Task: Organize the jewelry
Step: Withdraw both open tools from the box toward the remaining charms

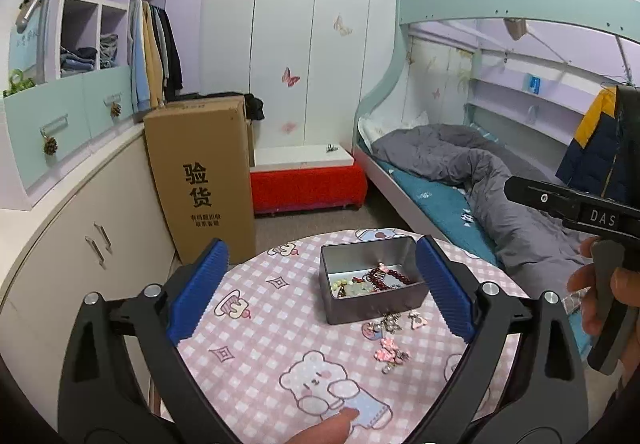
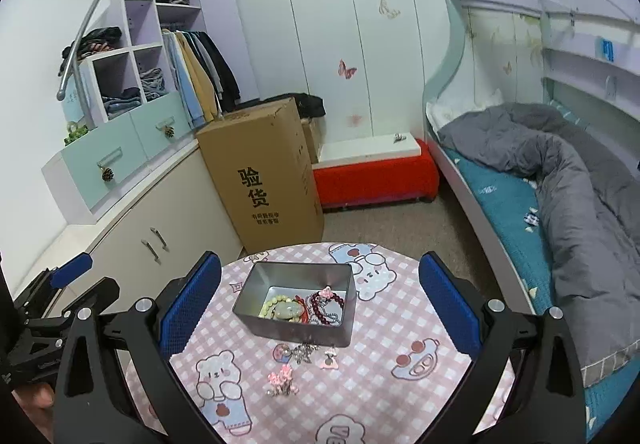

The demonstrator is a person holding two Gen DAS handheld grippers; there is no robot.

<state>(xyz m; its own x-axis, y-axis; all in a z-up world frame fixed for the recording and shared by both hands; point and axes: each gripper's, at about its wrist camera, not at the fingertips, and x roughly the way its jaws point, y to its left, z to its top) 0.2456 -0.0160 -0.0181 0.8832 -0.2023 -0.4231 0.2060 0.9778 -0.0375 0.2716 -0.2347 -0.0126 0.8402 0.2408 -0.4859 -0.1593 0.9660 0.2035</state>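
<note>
Plainly, both claws stood wide apart and empty above the near edge of the round desk [image 2: 384, 328], the left claw [image 1: 320, 288] and the right claw [image 2: 320, 300] each framing the open metal tin [image 2: 296, 328] between its blue pads [image 2: 188, 308] with nothing pressed between them. The tin sat toward the far middle of the desk on the pink checked cloth, and it already held a heap of bracelets [image 2: 308, 306]: dark red beads, pale green beads and a jade-like piece tangled together. Just in front of the tin, on its near side, lay the loose pieces still to be sorted: a round enamel charm [image 2: 282, 353], a small silver cluster [image 2: 305, 352], a pink trinket [image 2: 330, 359], and, a little nearer, a pink flowery clip [image 2: 282, 378]. These looked light and small, hard in themselves but flat to the cloth, so they would likely slip or skate away from wide pads; the silver cluster seemed to be chained and floppy, apt to dangle and snag. The flowery clip stood proudest of the cloth and probably offered the surest hold, taken across its narrow middle. The flat charms would want pinching by their edges, with the soft cloth giving a little beneath. The tin itself looked stiff and smooth-walled, likely to slide if nudged.
</note>
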